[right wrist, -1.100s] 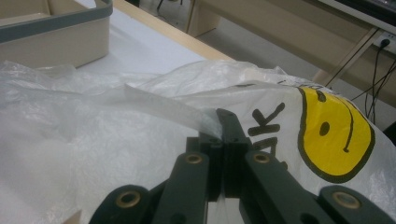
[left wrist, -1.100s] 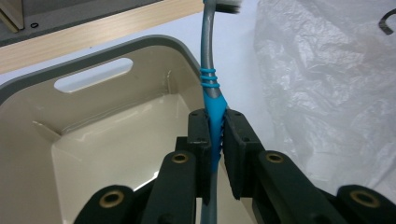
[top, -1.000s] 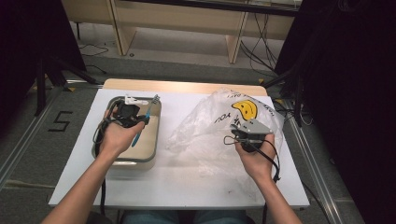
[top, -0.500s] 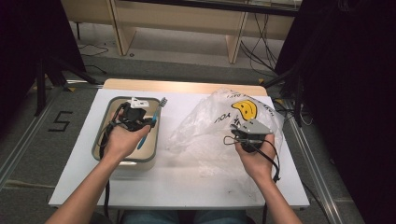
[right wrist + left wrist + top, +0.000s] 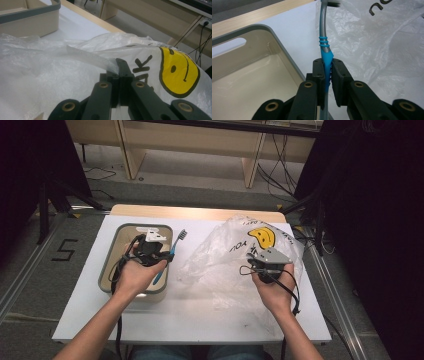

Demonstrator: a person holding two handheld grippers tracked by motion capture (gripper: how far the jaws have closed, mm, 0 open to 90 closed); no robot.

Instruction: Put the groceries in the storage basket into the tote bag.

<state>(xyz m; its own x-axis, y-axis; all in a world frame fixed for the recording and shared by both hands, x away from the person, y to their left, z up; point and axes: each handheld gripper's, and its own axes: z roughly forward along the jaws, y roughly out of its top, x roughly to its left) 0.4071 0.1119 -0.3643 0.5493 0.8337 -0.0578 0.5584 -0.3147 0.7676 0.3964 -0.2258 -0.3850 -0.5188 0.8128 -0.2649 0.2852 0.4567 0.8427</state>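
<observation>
Toothbrush is clamped by its blue grip in your left gripper, jaws closed tight on the handle. Its head is cut off at the top edge of the left gripper view and blurred, so bristles are hard to read there; the high view shows the head past the tray's right rim, over bare table. The handle's lower end is hidden behind the jaws and your left hand.

Your right gripper is fully closed, pinching a fold of the bag. How much film sits between the pads is hidden. The smiley print is partly cut off at the right gripper view's right edge.

Tray sits under your left hand, near the table's left side. Bag spreads over the right half, its near edge just beside the tray's right rim, so the gap between them is narrow. Table in front of both is open. Bag mouth can't be made out.
</observation>
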